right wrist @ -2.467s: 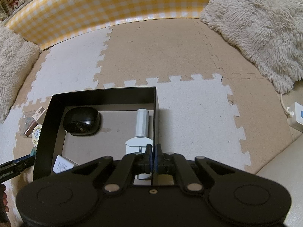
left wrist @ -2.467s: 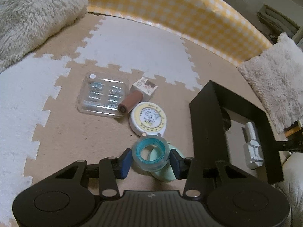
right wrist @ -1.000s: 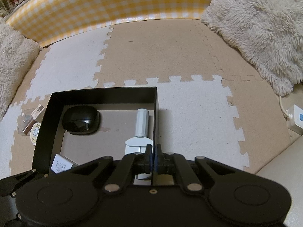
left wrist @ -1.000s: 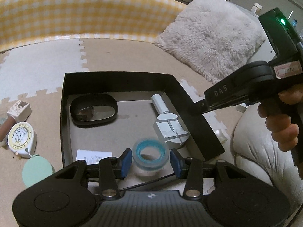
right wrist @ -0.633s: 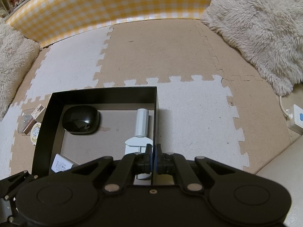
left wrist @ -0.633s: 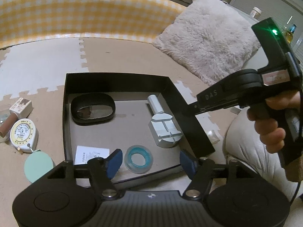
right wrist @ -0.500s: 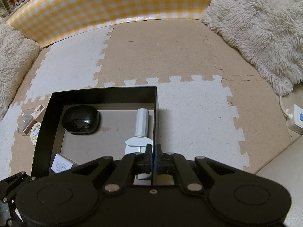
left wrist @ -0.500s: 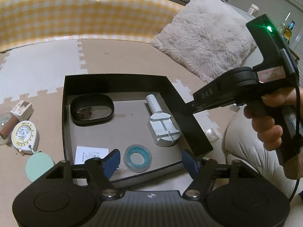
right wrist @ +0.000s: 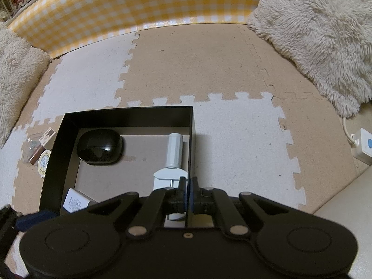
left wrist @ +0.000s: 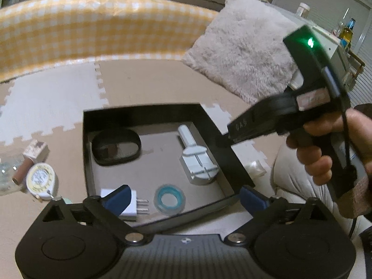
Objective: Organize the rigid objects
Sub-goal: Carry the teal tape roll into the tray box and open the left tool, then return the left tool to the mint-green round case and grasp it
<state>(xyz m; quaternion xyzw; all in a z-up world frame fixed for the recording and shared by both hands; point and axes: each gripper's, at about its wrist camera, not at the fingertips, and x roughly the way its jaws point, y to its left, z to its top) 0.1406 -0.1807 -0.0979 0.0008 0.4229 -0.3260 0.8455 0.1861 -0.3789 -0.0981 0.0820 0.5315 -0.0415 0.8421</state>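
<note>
A black box [left wrist: 141, 109] [right wrist: 127, 116] sits on the foam mat. In it lie a black oval case [left wrist: 116, 147] [right wrist: 100, 148], a white metal tool [left wrist: 197, 162] [right wrist: 174, 153], a white plug adapter [left wrist: 133, 203] [right wrist: 74, 202] and a clear roll of tape with a teal core [left wrist: 169, 200]. My left gripper [left wrist: 183, 197] hovers over the box's near edge. Its jaws are opening wide, and the tape lies free on the box floor below them. My right gripper [right wrist: 188, 186] [left wrist: 226, 139] is shut on the box's right wall, held by a hand [left wrist: 320, 153].
Left of the box lie a round tape measure [left wrist: 41, 180] [right wrist: 44, 162], a brown tube [left wrist: 22, 172] and a small carton [left wrist: 34, 148]. A fluffy cushion [left wrist: 244, 53] [right wrist: 325, 34] and a yellow checked barrier [left wrist: 93, 30] bound the mat. A white power strip [right wrist: 365, 146] lies far right.
My left gripper carried the tape roll into the box, opened and let it go, then rose a little. The tape now rests on the box floor. The right gripper kept still.
</note>
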